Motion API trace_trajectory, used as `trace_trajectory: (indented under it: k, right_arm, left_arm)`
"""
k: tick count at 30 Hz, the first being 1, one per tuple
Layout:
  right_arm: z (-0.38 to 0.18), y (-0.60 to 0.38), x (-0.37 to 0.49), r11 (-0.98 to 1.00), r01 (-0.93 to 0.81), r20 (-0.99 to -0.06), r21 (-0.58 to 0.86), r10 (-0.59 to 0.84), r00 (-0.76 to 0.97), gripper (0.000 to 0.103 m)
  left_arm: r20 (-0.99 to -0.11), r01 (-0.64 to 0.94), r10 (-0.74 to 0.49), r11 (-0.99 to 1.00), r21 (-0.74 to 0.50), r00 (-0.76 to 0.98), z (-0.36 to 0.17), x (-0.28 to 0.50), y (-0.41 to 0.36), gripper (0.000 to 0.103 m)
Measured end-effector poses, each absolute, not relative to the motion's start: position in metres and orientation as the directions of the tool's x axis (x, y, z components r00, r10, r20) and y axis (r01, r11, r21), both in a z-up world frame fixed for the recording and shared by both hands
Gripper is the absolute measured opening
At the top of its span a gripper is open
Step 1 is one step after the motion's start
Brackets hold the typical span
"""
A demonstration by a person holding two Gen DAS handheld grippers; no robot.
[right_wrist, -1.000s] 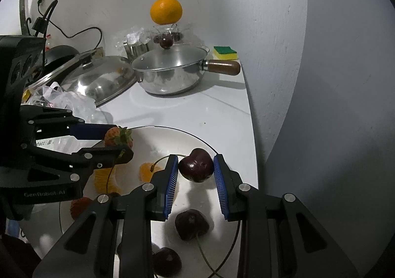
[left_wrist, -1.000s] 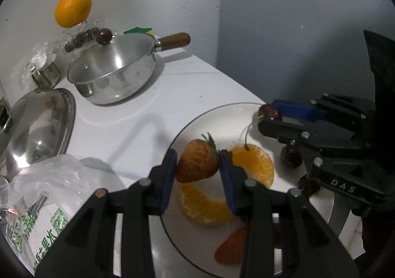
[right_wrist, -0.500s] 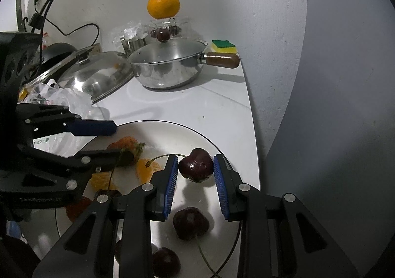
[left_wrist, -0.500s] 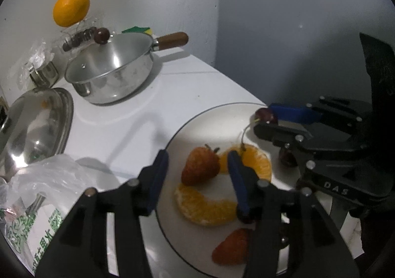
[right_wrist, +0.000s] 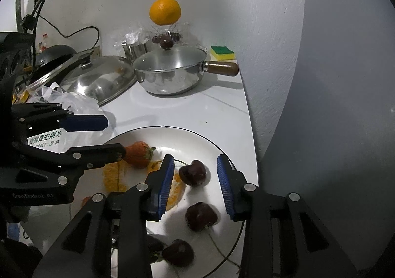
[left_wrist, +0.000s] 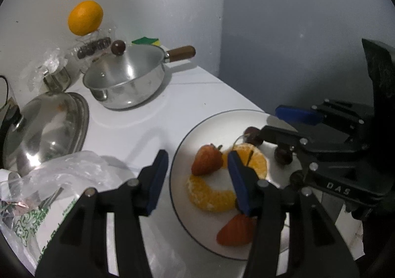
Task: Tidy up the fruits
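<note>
- Left gripper (left_wrist: pixel 195 169): jaws parted and empty; strawberry (left_wrist: pixel 206 160) lies free between them on the plate (left_wrist: pixel 187 134), touching the orange segments (left_wrist: pixel 209 195).
- Right gripper (right_wrist: pixel 195 176): jaws opening; cherry (right_wrist: pixel 193 172) between them rests on the plate.
- Whole orange (right_wrist: pixel 165 11) at the back of the desk (right_wrist: pixel 197 110) is apparently still unplaced.
</note>
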State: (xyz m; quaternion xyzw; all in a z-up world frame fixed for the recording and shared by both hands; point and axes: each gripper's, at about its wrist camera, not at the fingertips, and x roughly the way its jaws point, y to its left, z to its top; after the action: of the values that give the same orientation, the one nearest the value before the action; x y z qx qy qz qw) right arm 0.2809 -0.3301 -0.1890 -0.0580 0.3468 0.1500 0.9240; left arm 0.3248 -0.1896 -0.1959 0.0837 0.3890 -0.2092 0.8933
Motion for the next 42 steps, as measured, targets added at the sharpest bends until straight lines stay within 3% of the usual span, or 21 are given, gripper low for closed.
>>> trace_trajectory:
  k: [7, 9, 42]
  right_arm:
    - [-0.174, -0.322, 0.264, 0.948, -0.318, -0.644, -0.026, 0.227, 0.730, 0.038]
    - [-0.171, -0.320, 0.259, 0.948, -0.318, -0.640, -0.030, 0.226, 0.734, 0.038]
    - [-0.121, -0.252, 0.173, 0.934, -0.342, -0.572, -0.108, 0.223, 0.789, 0.038]
  left_arm:
    - [-0.705, 0.426, -0.316, 0.905, -0.022, 0.635, -0.182, 0.310, -0.177, 0.054]
    - [-0.697, 0.422, -0.319, 0.906, -0.025, 0.642, -0.178, 0.305, -0.173, 0.071]
    - [-0.590, 0.358, -0.319, 0.932, -0.054, 0.742, -0.126, 0.204, -0.094, 0.072]
